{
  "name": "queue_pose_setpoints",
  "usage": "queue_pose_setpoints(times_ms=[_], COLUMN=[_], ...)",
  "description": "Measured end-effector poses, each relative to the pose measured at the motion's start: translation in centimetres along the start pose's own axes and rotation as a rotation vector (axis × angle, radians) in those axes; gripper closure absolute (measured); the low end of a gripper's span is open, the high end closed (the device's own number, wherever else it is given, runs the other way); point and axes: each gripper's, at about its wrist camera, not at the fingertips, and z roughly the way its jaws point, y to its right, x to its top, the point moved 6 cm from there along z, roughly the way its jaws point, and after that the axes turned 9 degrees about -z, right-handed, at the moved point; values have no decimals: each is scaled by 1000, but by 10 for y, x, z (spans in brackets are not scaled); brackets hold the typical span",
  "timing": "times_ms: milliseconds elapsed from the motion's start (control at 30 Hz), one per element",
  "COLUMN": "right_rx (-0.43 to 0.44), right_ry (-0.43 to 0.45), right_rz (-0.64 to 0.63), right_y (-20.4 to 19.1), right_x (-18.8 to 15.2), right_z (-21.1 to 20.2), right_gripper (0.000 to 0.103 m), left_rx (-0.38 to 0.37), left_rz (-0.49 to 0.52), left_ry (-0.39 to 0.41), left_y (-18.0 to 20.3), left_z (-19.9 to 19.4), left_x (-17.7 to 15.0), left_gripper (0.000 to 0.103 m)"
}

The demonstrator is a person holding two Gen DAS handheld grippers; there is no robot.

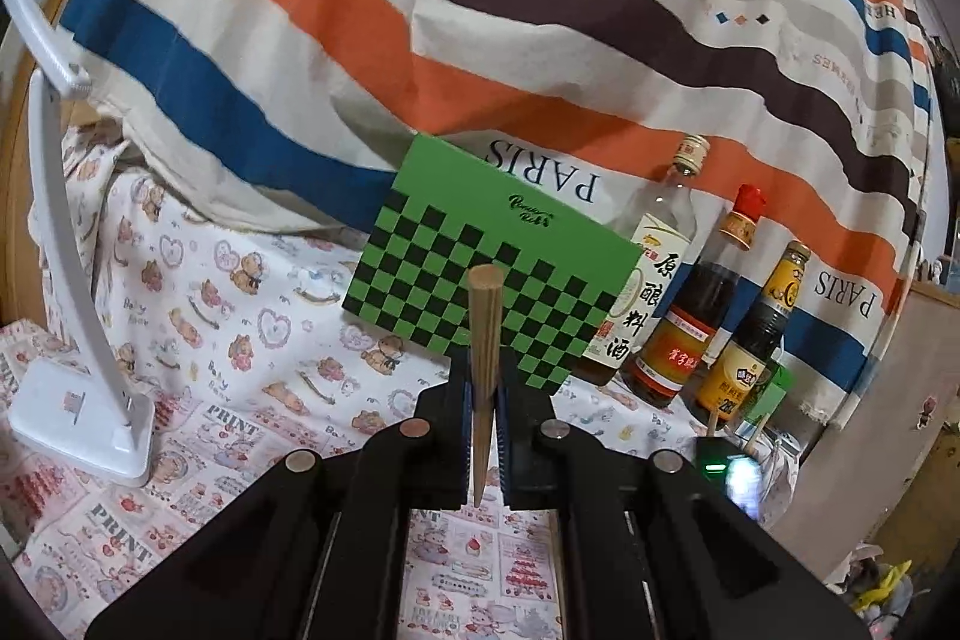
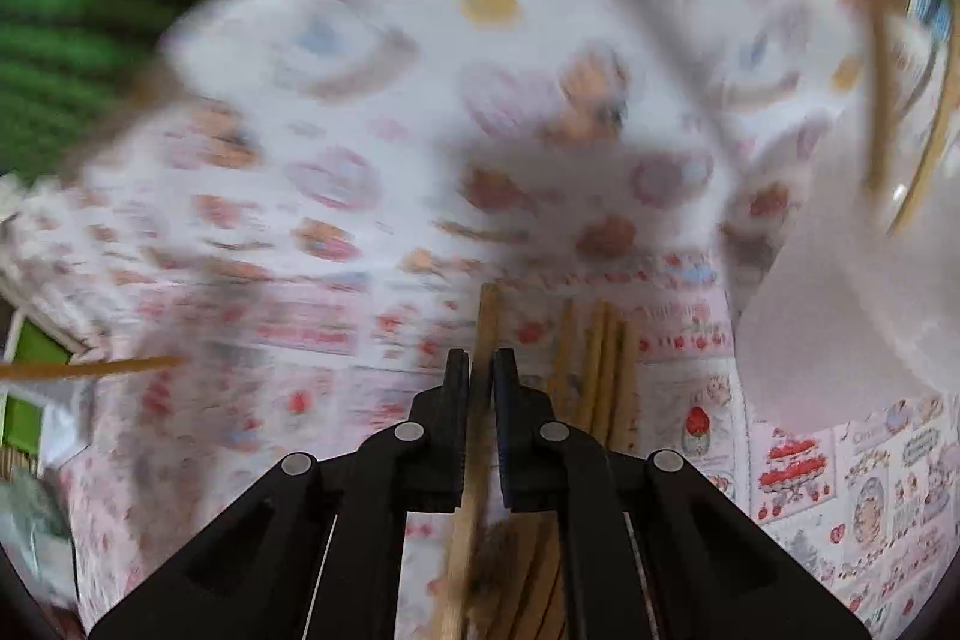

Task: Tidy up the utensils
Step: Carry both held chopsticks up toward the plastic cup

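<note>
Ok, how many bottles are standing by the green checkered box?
3, in a row right of the green checkered box: a clear bottle nearest it, a red-capped bottle next, then a yellow-labelled bottle. More may be hidden behind.

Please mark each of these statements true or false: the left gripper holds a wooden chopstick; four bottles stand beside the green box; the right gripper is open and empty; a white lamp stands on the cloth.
1. The left gripper holds a wooden chopstick. True.
2. Four bottles stand beside the green checkered box. False: three bottles show.
3. The right gripper is open and empty. False: it is shut on a chopstick.
4. A white lamp stands on the printed cloth. True.
</note>
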Motion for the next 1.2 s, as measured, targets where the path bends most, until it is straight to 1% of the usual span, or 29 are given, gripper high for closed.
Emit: queue_pose_setpoints(times_ms=[67, 200, 267, 300, 333, 433, 500, 533, 633, 733, 867, 933, 967, 1067, 1100, 1133, 1200], right_rx=[40, 121, 138, 140, 137, 105, 74, 61, 58, 54, 13, 19, 35, 54, 51, 41, 43], right_ry=[124, 375, 489, 558, 601, 783, 862, 903, 972, 989, 1013, 1024, 1025, 986, 985, 986, 1019], right_rz=[-45, -71, -82, -87, -90, -105, -114, -118, -118, -53, 13, 55, 87, 192, 196, 190, 229], right_y=[-10, -19, -22, -19, -18, -4, 2, 14, 32, 53, 81, 95, 103, 119, 120, 121, 132], right_x=[3, 2, -4, -7, -8, -13, -22, -30, -37, -37, -33, -34, -34, -33, -33, -32, -36], right_z=[-32, -105, -142, -161, -181, -233, -249, -263, -286, -294, -294, -294, -293, -282, -279, -278, -279], right_gripper=[94, 95, 95, 95, 95, 95, 95, 95, 95, 95, 95, 95, 95, 95, 95, 95, 95], left_rx=[1, -21, -27, -31, -36, -25, -54, -55, -68, -61, -22, -37, -45, -65, -79, -95, -116], left_rz=[33, 90, 101, 102, 99, 95, 111, 117, 143, 176, 143, 123, 122, 147, 163, 182, 209], left_ry=[17, 41, 39, 34, 29, 35, 21, 20, 10, -1, -43, -49, -47, -13, -11, -5, -5], left_y=[6, 20, 24, 26, 28, 31, 37, 39, 46, 51, 43, 42, 44, 64, 75, 88, 111], left_z=[-4, -11, -13, -13, -14, -17, -18, -18, -19, -15, -4, -5, -7, -15, -16, -18, -18], left_x=[0, -2, -4, -5, -6, -8, -10, -12, -20, -28, -36, -37, -36, -33, -33, -33, -35], left_gripper=[97, 97, 97, 97, 97, 97, 97, 97, 97, 97, 97, 97, 97, 97, 97, 97, 97])
